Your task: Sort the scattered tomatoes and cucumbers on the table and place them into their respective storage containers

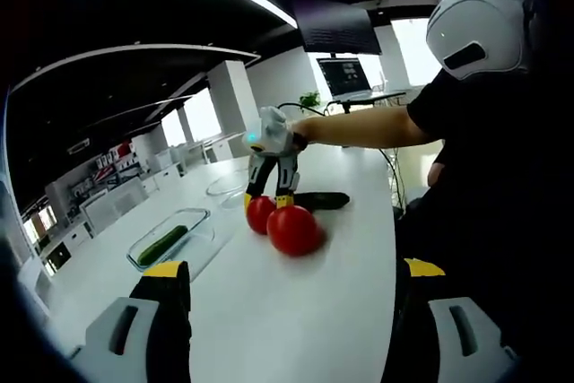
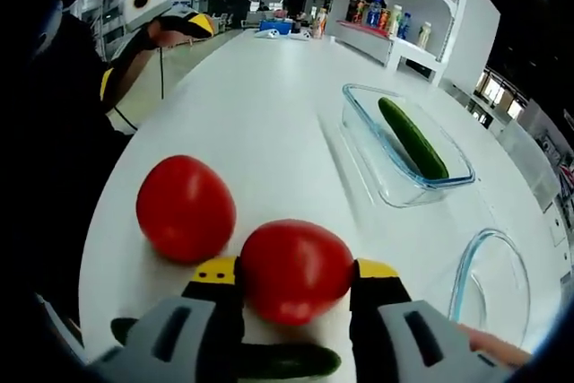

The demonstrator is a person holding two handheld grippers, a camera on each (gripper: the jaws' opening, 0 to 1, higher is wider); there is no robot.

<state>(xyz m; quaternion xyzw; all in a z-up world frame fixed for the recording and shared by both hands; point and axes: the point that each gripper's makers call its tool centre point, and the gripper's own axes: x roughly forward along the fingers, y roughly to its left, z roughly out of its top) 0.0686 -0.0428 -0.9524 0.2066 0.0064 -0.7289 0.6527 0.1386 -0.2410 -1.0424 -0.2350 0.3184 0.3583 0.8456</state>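
In the left gripper view, a long white table (image 1: pixel 323 302) runs away into an open-plan room with white pillars, bright windows and a dark ceiling crossed by light strips. On its left part sits a clear rectangular glass dish (image 1: pixel 173 239) holding a green cucumber (image 1: pixel 162 245); beyond it stands a round glass bowl (image 1: pixel 228 187). The left gripper (image 1: pixel 287 311) hovers wide open, holding nothing. Farther right, the right gripper (image 1: pixel 271 200) has its jaws closed around a round red tomato (image 1: pixel 259 213), a second red tomato (image 1: pixel 293 230) touching it, and a dark cucumber (image 1: pixel 321 201) lying just beyond. A monitor (image 1: pixel 344 75) stands at the far end.
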